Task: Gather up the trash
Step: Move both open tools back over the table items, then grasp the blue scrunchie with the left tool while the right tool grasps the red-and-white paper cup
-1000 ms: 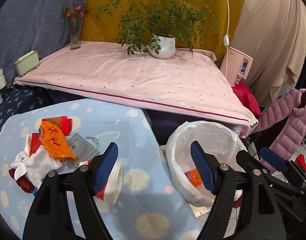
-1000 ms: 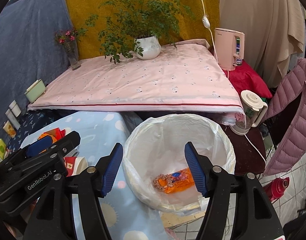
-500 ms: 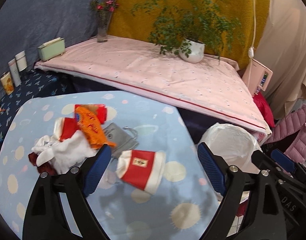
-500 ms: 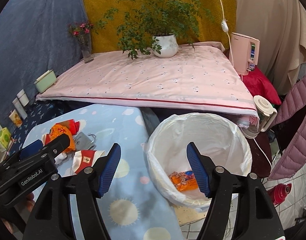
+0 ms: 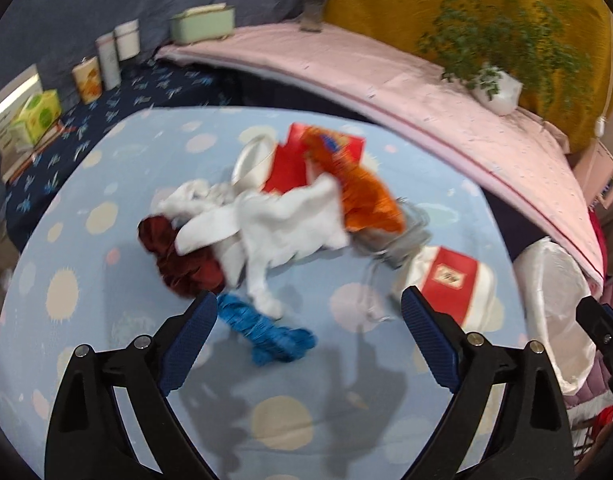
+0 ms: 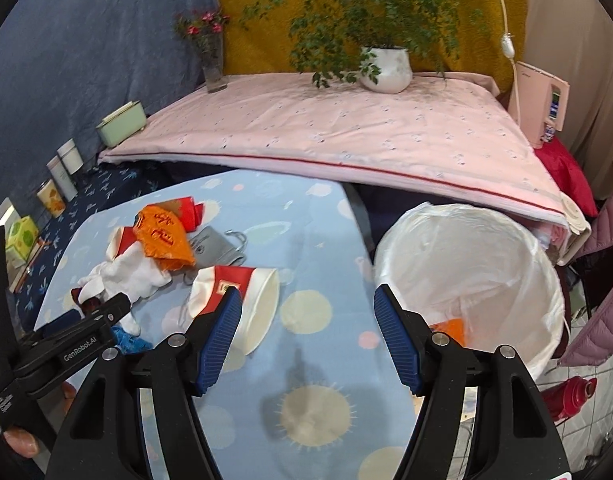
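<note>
While its jaws open over nothing, the left gripper (image 6: 86, 316) (right's stand empty) reads "GenRobot.AI".

The left wrist view looks steeply down, close over the blue table (image 5: 86, 292), with the rubbish pile (image 5: 274, 216) at twelve o'clock and the bin (image 5: 554, 308) at three. The right wrist view sits farther back (bin (image 6: 466, 264) at two o'clock, pile (image 6: 146, 256) at ten). Both share table, pile, bin and pink bed (image 6: 346, 132).
</note>
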Tool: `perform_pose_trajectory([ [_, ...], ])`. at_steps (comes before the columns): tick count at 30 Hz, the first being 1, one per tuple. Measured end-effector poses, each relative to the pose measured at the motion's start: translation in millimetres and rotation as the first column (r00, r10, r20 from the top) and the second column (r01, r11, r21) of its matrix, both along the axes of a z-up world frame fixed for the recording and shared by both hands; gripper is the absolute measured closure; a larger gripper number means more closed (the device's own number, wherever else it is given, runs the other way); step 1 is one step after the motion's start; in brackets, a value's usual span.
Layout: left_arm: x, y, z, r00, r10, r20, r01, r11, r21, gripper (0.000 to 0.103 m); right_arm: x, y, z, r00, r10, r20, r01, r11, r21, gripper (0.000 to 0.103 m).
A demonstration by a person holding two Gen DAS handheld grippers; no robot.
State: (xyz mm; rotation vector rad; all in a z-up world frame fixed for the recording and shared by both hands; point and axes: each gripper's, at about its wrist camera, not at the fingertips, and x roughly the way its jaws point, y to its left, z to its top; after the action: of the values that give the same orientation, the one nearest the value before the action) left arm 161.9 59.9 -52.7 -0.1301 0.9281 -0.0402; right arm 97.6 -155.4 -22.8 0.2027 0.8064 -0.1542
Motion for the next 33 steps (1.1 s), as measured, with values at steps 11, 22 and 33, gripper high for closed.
perform_pose_trajectory([
  [11,12,29,-56,0.984,0.106,-0.141,-0.112,0.993,-0.039,0.027,27,29,-48,0.995,0.059,-0.081,-0.055,0.997,0.052,0.037],
  [22,8,34,-57,0.989,0.061,-0.135,-0.076,0.991,-0.11,0.077,48,43,-78,0.986,0.102,-0.129,-0.092,0.992,0.082,0.04],
  [33,3,26,-41,0.993,0.022,-0.117,-0.034,0.994,-0.101,0.083,51,54,-84,0.974,0.181,-0.135,-0.163,0.978,0.133,0.09],
])
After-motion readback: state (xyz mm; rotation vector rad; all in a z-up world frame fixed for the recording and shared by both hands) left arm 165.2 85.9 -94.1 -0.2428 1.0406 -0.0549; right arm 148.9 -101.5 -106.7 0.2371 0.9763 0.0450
